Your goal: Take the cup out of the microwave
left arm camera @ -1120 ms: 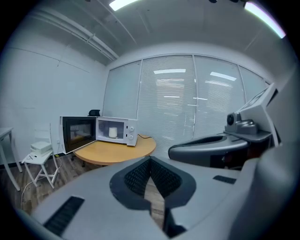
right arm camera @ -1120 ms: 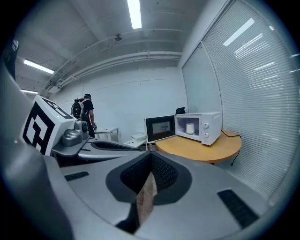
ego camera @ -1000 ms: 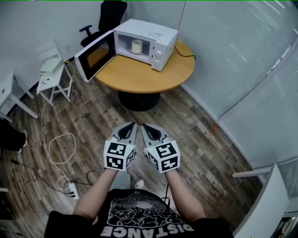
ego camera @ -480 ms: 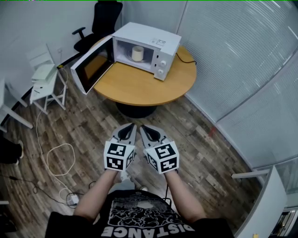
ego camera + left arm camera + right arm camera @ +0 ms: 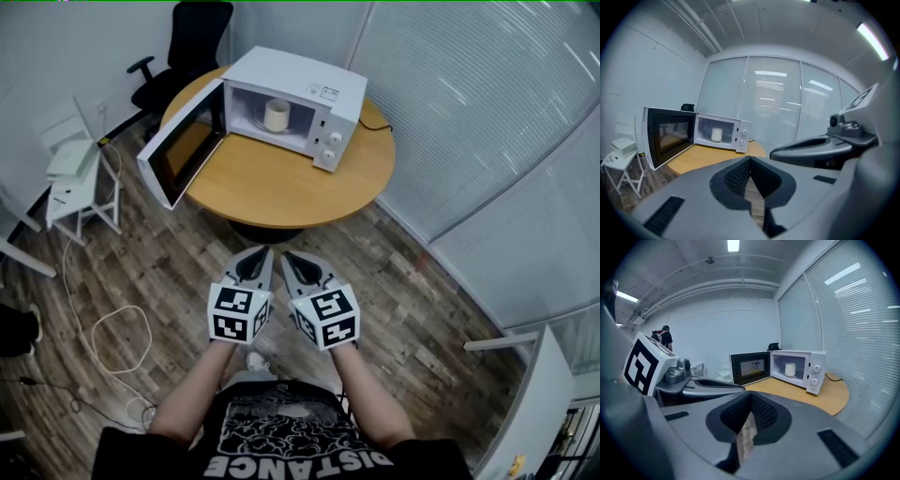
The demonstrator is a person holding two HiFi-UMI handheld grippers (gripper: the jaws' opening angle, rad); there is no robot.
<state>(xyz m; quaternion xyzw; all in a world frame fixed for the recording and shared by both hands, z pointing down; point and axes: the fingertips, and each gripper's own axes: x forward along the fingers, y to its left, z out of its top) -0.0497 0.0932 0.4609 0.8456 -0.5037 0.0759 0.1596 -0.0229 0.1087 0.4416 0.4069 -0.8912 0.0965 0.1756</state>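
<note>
Well, from here I see a room with a wood-plank floor (image 5: 412,319) and a long wall of closed white blinds (image 5: 487,122) curving along the right side. In the right gripper view, ceiling strip lights (image 5: 733,244) are on and a person (image 5: 665,337) stands far back by the plain white wall.

The round wooden table (image 5: 281,187) sits on a dark pedestal ahead of me, its top bare apart from the white microwave (image 5: 319,84) at the far edge. The microwave's door (image 5: 183,145) hangs wide open to the left, out past the table's rim. A black office chair (image 5: 183,42) stands behind the table, and a small white stool (image 5: 70,173) is off to the left. A pale cable (image 5: 108,328) loops loosely over the planks near it.

My left gripper (image 5: 265,250) and right gripper (image 5: 287,254) are held side by side over the floor, well short of the table, pointing toward it. Both are clenched with nothing between the jaws; each gripper view shows the tips meeting.

The cup (image 5: 276,114), cream-coloured and upright, stands inside the microwave cavity on the turntable.
</note>
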